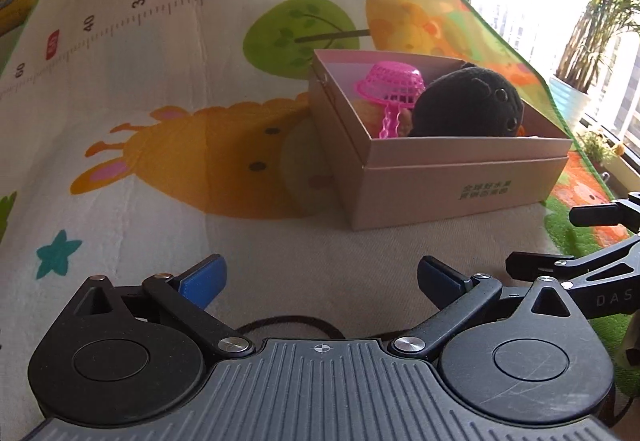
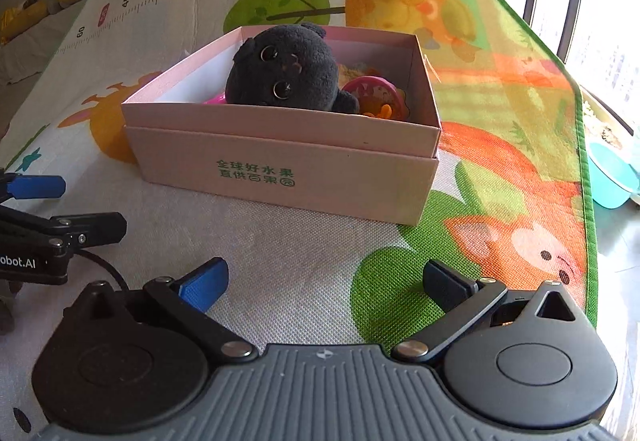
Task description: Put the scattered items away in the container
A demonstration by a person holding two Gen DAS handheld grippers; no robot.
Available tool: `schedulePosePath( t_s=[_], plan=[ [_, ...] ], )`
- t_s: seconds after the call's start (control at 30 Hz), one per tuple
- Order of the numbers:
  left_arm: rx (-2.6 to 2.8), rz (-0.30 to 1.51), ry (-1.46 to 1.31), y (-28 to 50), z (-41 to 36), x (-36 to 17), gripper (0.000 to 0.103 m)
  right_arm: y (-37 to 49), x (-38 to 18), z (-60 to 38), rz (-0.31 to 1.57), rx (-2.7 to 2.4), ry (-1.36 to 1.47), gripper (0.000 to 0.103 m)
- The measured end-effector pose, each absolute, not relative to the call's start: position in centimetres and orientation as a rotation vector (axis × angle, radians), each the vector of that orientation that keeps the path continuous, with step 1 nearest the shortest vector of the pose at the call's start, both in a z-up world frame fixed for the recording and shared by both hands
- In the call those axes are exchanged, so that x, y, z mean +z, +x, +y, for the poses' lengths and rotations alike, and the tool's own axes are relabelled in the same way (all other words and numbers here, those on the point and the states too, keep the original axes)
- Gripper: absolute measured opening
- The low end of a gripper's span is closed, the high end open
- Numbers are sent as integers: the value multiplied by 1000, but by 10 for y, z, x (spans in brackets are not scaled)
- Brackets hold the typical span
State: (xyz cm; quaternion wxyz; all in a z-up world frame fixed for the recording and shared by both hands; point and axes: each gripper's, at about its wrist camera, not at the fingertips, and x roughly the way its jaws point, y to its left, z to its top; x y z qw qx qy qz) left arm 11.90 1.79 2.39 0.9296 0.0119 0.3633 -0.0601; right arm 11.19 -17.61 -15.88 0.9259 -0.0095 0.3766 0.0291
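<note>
Matt cardboard box (image 2: 320,177), fuzzy plush toy (image 2: 286,69), glossy plastic basket (image 1: 394,83), woven mat (image 2: 280,253).

One cardboard box (image 2: 280,177) on one play mat (image 1: 160,169). In the box: one black plush toy (image 2: 286,67), one pink plastic basket (image 1: 390,83), one round pink toy (image 2: 370,91), and some orange bits, count unclear. Two grippers: left gripper (image 1: 320,281), right gripper (image 2: 326,283), each with two fingers. One teal basin (image 2: 612,177) off the mat.
</note>
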Motion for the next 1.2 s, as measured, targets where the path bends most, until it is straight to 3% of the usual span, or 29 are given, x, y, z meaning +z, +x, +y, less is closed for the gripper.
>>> schedulePosePath(
  t_s=[1.2],
  plan=[
    [-40,699,21,107,9,10,103,97,-165,-166,699,-80,34,103]
  ],
)
